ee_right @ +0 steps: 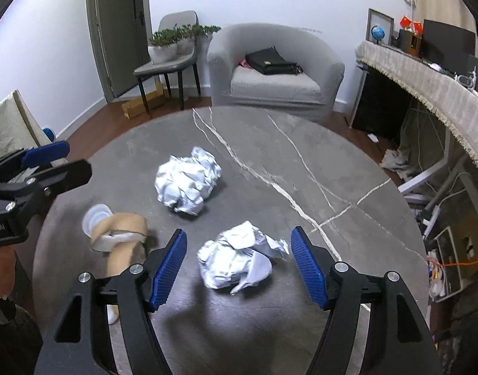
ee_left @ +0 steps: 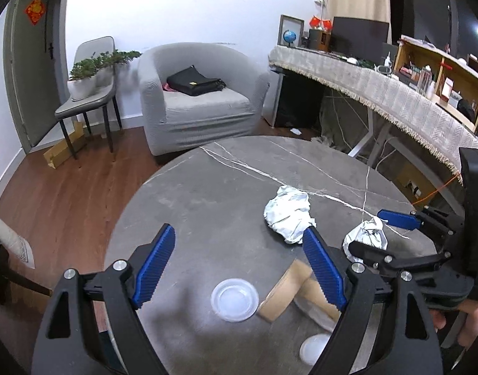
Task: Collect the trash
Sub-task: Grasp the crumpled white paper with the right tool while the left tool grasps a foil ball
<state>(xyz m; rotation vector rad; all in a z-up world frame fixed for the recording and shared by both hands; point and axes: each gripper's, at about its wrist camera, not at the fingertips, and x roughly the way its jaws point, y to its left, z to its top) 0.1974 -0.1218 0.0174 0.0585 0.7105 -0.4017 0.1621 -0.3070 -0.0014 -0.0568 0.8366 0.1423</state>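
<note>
on the round grey table (ee_right: 301,131), the right gripper (ee_right: 239,243) stands wide apart around the near crumpled paper ball (ee_right: 236,259) without pressing it, while the left gripper (ee_left: 239,243), also wide and empty, hovers above a clear plastic lid (ee_left: 234,299) and tipped brown paper cups (ee_left: 289,293), a second paper ball (ee_right: 187,184) lying farther off.

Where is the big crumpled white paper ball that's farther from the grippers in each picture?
Left wrist view: big crumpled white paper ball, right of centre, beside the left gripper's right finger.
Right wrist view: left of centre, beyond the right gripper.
Shared landmark: grey armchair.
</note>
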